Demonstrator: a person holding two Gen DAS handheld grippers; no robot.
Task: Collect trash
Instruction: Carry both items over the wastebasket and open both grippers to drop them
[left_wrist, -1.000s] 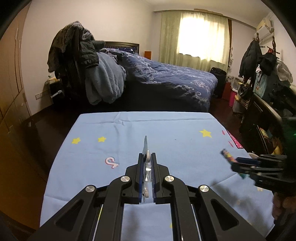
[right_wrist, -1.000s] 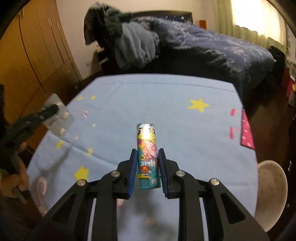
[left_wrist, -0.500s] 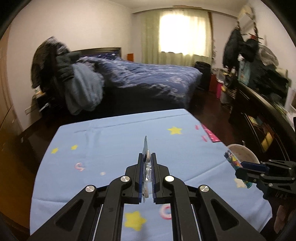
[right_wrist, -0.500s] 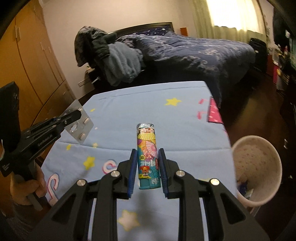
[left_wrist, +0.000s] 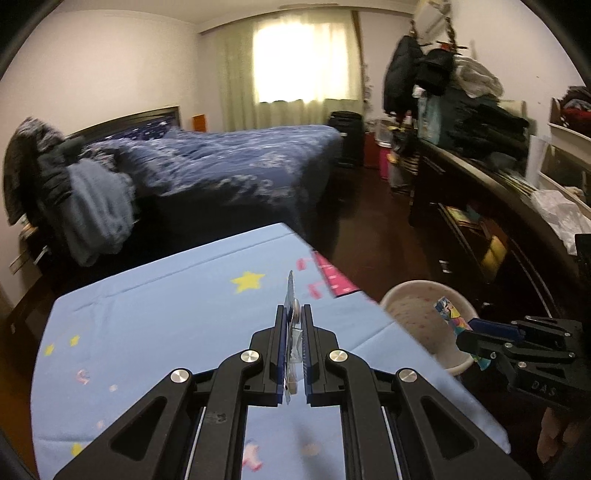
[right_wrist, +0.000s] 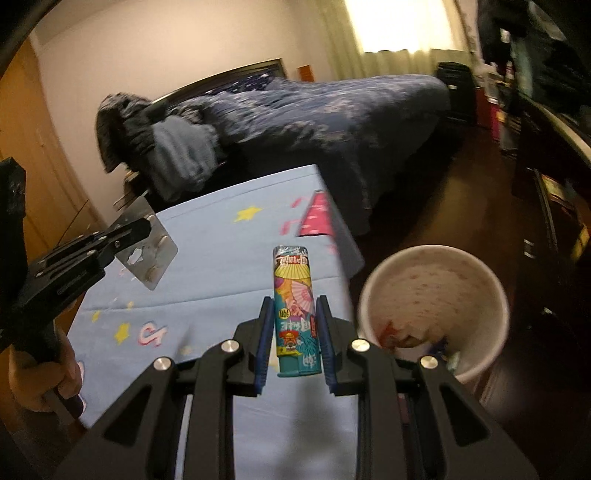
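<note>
Two tools, both clamped: my left tool (left_wrist: 293, 325) pinches a foil blister pack (left_wrist: 290, 295) at frame center over the blue table (left_wrist: 166, 314); my right tool (right_wrist: 291, 325) grips a colorful snack tube (right_wrist: 293, 295), the pink wastebasket (right_wrist: 495, 288) lower right.

You've got table (left_wrist: 155, 325) under light-blue cloth (right_wrist: 221, 266), yellow stars + pink/white letter prints on it. Pink patch (right_wrist: 317, 218) at cloth's far right edge, draping over corner. Creases run across cloth. Nothing loose visibly lying on cloth. Dark wood floor (left_wrist: 373, 251) beside table on your right; white bin w/ pink speckles (right_wrist: 491, 339) stands on it, just off table's right edge, wrappers inside.
</note>
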